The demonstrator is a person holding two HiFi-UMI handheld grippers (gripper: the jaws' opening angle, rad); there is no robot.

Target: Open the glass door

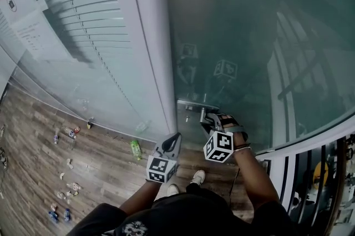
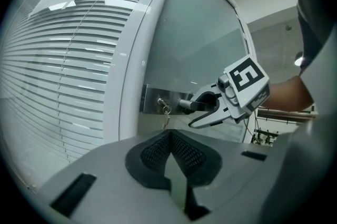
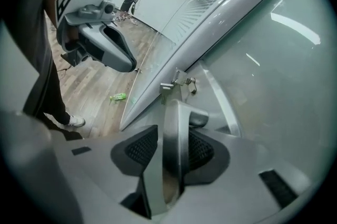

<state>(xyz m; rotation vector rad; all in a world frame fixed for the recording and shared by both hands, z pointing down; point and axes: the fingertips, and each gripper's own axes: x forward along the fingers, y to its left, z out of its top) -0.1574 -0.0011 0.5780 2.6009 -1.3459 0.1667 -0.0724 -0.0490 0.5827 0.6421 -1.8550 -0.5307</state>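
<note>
The glass door [image 1: 249, 35] is smooth and glossy, milky green, with faint reflections. Its handle [image 3: 176, 133] and lock plate [image 2: 150, 95] look like brushed metal with a dull sheen. The frame [image 1: 150, 35] is glossy white, perhaps painted metal. The floor [image 1: 100, 157] is matt wood planks. The left gripper [image 2: 169, 134] is matt grey plastic with rough, mesh-like pads [image 2: 152, 153].

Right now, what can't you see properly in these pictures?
- Head view: small scattered things on the wooden floor are too small to name.
- Head view: print on the white paper notice is too small to read.
- Head view: the right gripper covers most of the silver metal door handle.
</note>
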